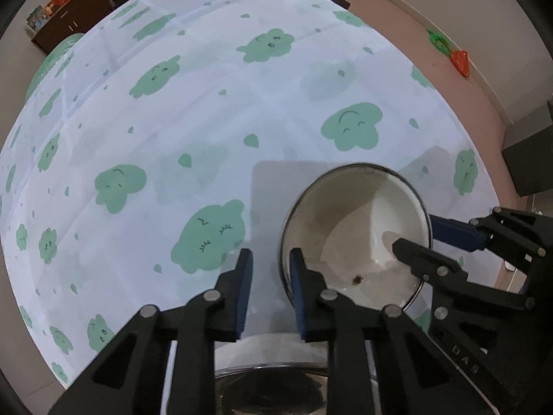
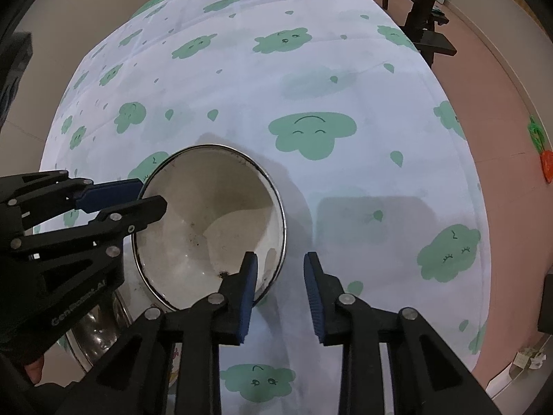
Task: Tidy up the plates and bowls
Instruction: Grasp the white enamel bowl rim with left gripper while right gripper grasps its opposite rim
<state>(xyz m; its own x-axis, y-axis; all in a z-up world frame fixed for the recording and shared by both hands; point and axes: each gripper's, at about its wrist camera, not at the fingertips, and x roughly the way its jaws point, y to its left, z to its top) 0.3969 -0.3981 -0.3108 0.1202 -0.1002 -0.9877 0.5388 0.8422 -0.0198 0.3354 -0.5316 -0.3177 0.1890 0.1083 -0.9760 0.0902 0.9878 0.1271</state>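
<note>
1. Left wrist view: the white bowl (image 1: 345,214) is seen near the table's (image 1: 172,121) near edge, just beyond a steel bowl (image 1: 269,387) (only partly in frame). The left gripper (image 1: 269,254) is pointed steeply down, and the bowl's rim is straddled by it: one pad inside, one outside. The right gripper (image 1: 413,233) is seen at the opposite rim, its black finger inside the bowl and its blue-padded finger outside.

2. Right wrist view: the left gripper (image 2: 153,195) is shown from the side, narrowed onto the rim, so the bowl (image 2: 214,200) is judged to be pinched by it. The right gripper (image 2: 280,259) is also tipped well down. Its jaws are spread across the rim, and cloth is visible between the outer pad and the wall, so no grip is made out there.

3. Step in hand, as judged: the bowl is being taken at two opposite points for moving. Closing of the right jaws onto the rim is called for next, then an even lift by both hands (a one-sided pinch could let the bowl tip).
</note>
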